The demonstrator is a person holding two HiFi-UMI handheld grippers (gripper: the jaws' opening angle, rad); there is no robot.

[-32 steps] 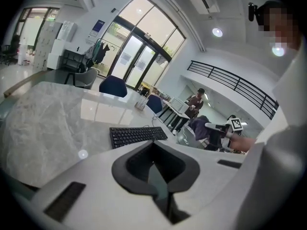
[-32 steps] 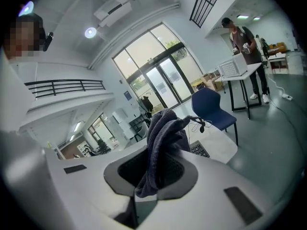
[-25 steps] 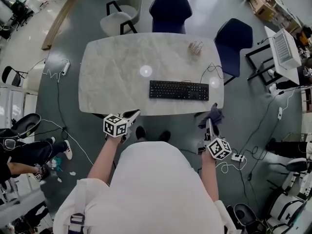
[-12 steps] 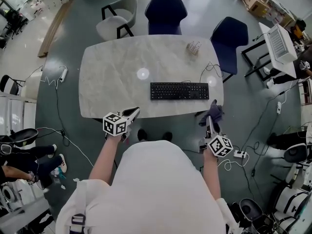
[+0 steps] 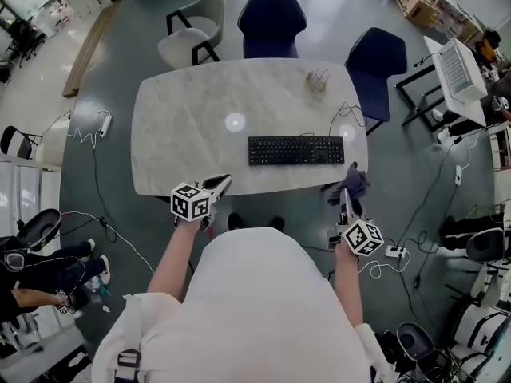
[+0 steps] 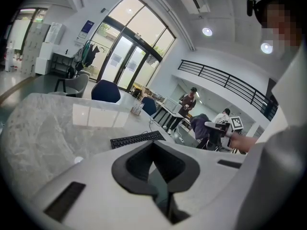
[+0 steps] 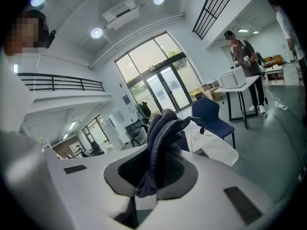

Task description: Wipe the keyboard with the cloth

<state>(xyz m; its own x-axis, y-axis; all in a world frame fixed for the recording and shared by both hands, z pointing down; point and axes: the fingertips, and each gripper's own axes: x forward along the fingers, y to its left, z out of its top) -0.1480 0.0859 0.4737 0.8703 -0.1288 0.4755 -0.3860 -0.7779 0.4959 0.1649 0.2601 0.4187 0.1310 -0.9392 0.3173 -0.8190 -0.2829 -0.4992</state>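
A black keyboard (image 5: 295, 150) lies on the marble table (image 5: 192, 126), toward its near right side; the left gripper view shows the keyboard (image 6: 136, 139) just beyond the jaws. My left gripper (image 5: 217, 185) hovers at the table's near edge, left of the keyboard, shut with nothing in it. My right gripper (image 5: 348, 188) is off the table's near right corner, shut on a dark blue cloth (image 5: 351, 183). That cloth (image 7: 163, 147) bunches up out of the closed jaws in the right gripper view.
A small glass holder (image 5: 320, 78) stands at the table's far right. A cable (image 5: 343, 118) runs off the right edge. Three chairs (image 5: 271, 22) stand behind the table. More cables and a power strip (image 5: 391, 254) lie on the floor to my right.
The left gripper has crept slightly toward the table; the right gripper and cloth stay where they were. The head view has shifted a little.
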